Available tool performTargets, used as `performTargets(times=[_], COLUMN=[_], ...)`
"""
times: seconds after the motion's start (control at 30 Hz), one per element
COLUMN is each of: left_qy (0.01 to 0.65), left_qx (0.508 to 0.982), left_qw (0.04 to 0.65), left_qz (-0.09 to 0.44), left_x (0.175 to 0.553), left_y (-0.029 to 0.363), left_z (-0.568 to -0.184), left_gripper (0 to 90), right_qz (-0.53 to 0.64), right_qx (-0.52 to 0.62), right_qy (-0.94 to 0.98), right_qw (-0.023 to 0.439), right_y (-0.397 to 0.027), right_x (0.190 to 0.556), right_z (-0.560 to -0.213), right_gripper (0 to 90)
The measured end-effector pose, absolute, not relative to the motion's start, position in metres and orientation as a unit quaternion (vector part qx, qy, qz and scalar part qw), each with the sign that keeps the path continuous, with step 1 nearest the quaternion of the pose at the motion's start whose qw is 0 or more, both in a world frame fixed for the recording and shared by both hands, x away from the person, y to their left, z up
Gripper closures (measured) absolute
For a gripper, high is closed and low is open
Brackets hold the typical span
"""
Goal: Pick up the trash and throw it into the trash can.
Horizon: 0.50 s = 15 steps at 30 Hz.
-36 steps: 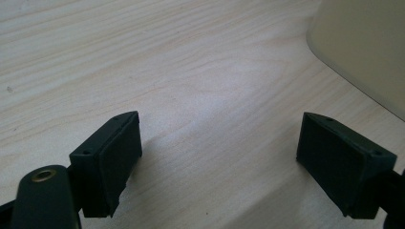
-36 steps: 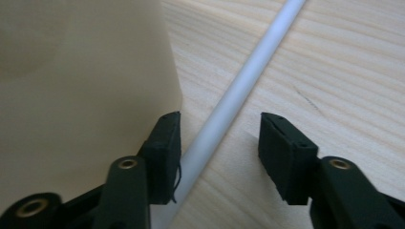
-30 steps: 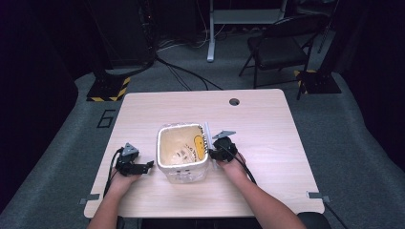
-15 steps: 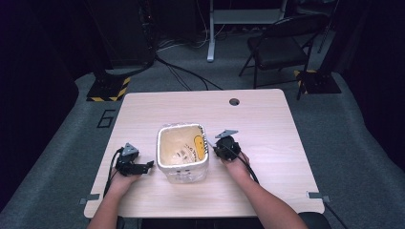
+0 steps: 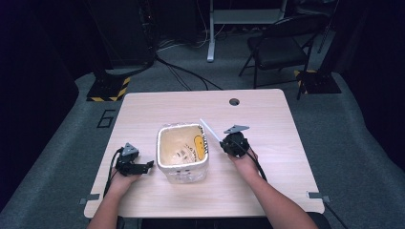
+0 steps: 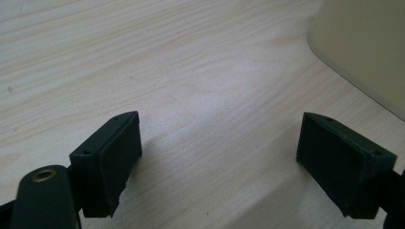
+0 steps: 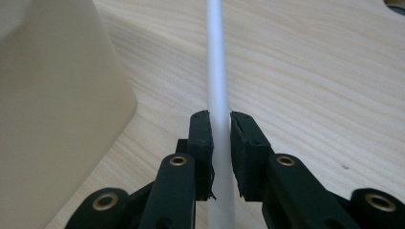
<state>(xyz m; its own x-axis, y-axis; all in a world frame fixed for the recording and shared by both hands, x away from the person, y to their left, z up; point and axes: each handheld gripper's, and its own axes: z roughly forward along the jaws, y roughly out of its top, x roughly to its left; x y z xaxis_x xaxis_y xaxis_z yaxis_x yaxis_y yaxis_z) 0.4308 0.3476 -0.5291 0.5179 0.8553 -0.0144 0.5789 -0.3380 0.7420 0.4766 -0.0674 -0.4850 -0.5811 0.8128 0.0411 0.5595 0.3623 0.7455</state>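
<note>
Straw: thin white matte plastic tube (image 7: pixel 217 90), frame centre, clamped between the right gripper (image 7: pixel 220 143) pads.
Bin: cream, rounded-square, plastic-lined (image 5: pixel 165 164), left of straw.
Left gripper: (image 6: pixel 219 157) jaws spread wide, holding nothing, over pale wood-grain table (image 5: pixel 267 114).

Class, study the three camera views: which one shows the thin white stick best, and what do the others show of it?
The right gripper view: the white stick runs up the middle, clamped between the right gripper pads. The high view shows it as a thin sliver slanting from that gripper beside the bin. The left gripper view looks at bare table instead.
</note>
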Motion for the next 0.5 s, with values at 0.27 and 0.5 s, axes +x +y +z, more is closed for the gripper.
performTargets(times=[0.27,0.5], left_qy=[0.451,0.452], left_qx=[0.794,0.795], left_qw=[0.357,0.356], left_qz=[0.194,0.193], left_x=[0.431,0.431], left_y=[0.347,0.348], left_z=[-0.529,-0.529], left_gripper=[15.1,15.1], right_qz=[0.393,0.403], right_qx=[0.420,0.409], right_qy=[0.800,0.800], right_qw=[0.170,0.175], right_y=[-0.079,-0.085], right_x=[0.472,0.466], right_z=[-0.466,-0.448], right_gripper=[78.6,78.6])
